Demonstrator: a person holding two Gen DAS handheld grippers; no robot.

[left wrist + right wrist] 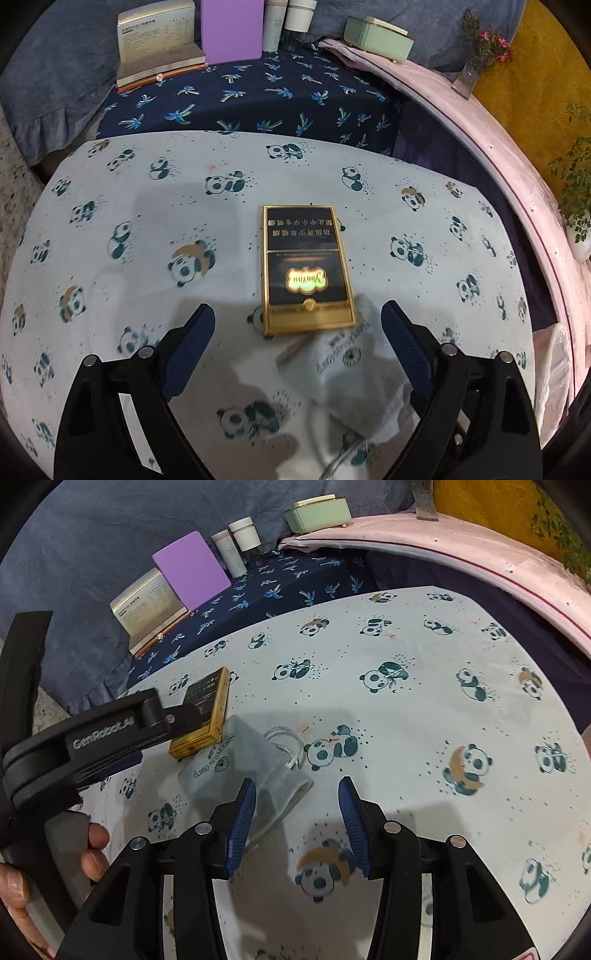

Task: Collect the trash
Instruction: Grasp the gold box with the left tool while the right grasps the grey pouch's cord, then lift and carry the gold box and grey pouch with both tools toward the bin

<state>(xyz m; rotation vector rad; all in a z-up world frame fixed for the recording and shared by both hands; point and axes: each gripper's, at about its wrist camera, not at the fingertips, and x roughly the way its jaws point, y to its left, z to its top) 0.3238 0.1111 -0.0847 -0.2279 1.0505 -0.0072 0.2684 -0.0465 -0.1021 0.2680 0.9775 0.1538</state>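
**Nothing gathered yet — both grippers poised over the litter**

A black-and-gold cigarette pack (304,267) lies on the panda-print cloth (129,221), one end resting on a small grey drawstring pouch (240,771). The left gripper (297,334) is spread wide, empty, with the pack just ahead of it. The right gripper (297,812) stands half-spread, gripping nothing, beside the pouch. Only the right view shows the hand (22,882) holding the left tool — only the left shows the flower vase (471,74).

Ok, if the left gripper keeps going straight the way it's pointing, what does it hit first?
Most likely the cigarette pack: it lies straight ahead of the left gripper, whose jaws are wide open and empty. Depth is unclear; the grey pouch below might touch first.
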